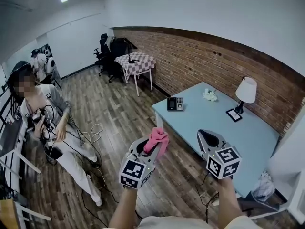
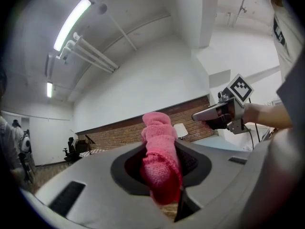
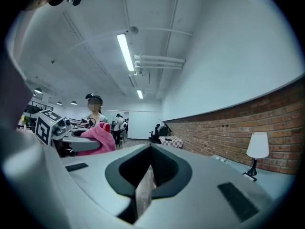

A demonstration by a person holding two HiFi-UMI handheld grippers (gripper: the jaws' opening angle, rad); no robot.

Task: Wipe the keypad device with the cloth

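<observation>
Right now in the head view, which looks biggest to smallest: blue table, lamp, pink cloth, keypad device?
1. blue table
2. lamp and pink cloth: about alike; the cloth is nearer the camera, so unranked
3. keypad device

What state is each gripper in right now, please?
The left gripper is closed, its fingers holding the pink cloth.
The right gripper is closed, with nothing between its fingers.
</observation>
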